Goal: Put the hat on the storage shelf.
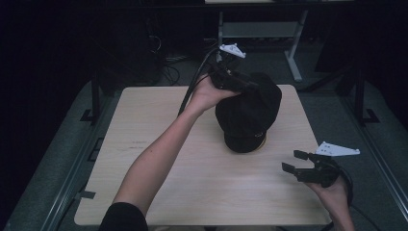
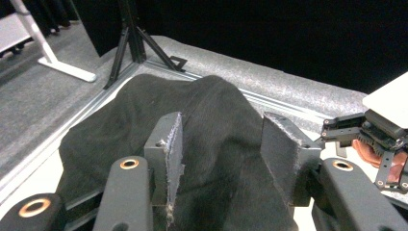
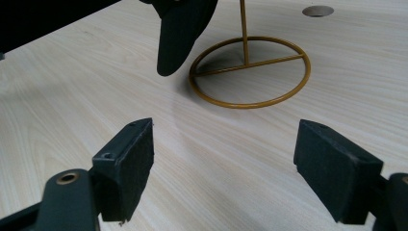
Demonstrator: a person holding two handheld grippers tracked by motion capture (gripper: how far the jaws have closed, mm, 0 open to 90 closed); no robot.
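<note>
A black cap (image 1: 250, 115) hangs over a thin gold stand (image 3: 250, 72) at the middle right of the light wooden table (image 1: 192, 187). A sliver of the stand's ring base (image 1: 262, 142) shows under the cap's brim. My left gripper (image 1: 252, 86) sits at the top of the cap, shut on a fold of its crown. The cap's fabric (image 2: 120, 125) bulges between the jaws of the left gripper (image 2: 226, 139) and touches both pads. My right gripper (image 1: 294, 161) is open near the table's front right, low over the wood. Beyond the right gripper (image 3: 223, 168) the brim (image 3: 180, 33) hangs just above the table.
A round cable hole (image 3: 317, 10) lies in the tabletop behind the stand. Grey carpet surrounds the table, with a white desk leg (image 1: 293, 57) behind and a black tripod (image 2: 130, 43) beside it. The table's left half is bare wood.
</note>
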